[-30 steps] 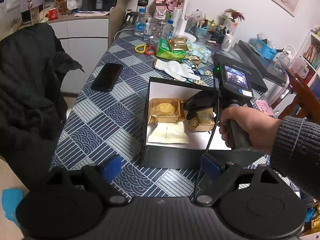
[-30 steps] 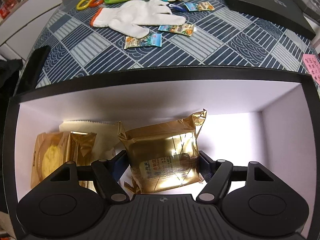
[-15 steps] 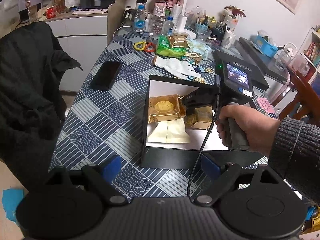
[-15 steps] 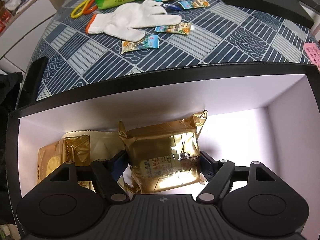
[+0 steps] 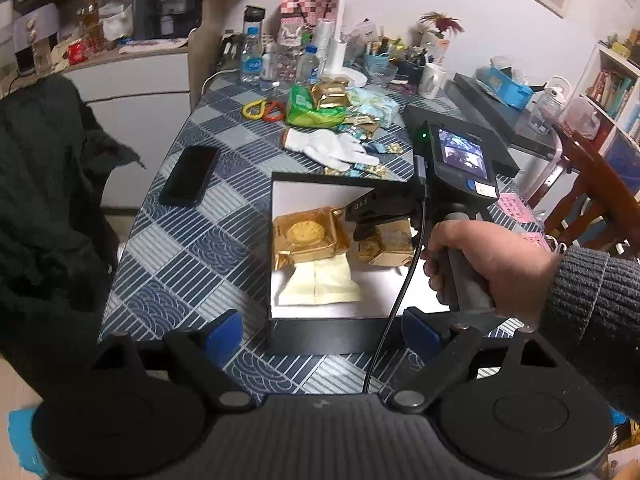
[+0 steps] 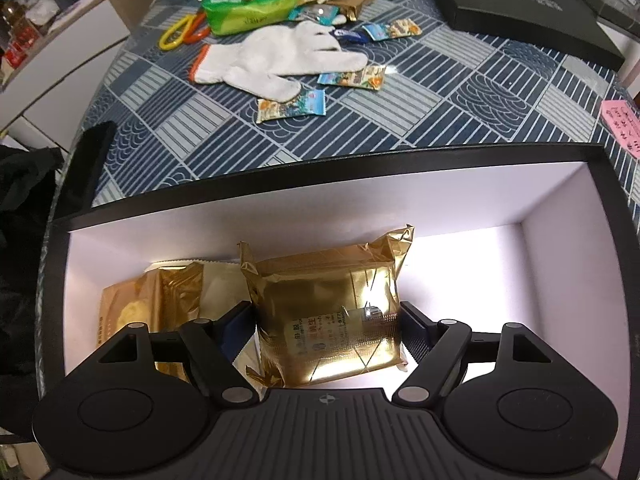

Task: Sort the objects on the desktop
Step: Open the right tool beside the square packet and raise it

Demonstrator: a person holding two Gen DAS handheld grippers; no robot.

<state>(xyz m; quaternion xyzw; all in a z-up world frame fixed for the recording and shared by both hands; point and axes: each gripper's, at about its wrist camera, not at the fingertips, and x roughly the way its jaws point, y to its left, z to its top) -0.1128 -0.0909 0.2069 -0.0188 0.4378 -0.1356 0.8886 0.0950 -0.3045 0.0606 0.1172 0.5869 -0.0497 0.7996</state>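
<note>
Right gripper [image 6: 326, 332] parted around gold packet [image 6: 326, 312] in box [image 6: 560, 216], pads just clear; left gripper [image 5: 322, 338] open, empty.

The gold packet [image 6: 328, 312] is glossy, crinkled foil that mirrors the light. The box [image 6: 360, 208] has a matt black outside and smooth matt white card walls. The glove [image 6: 280, 60] is white knitted cloth. The tablecloth [image 6: 440, 92] has a slight sheen. The right gripper [image 6: 326, 330] is matt black plastic with 2 ribbed pads.
</note>
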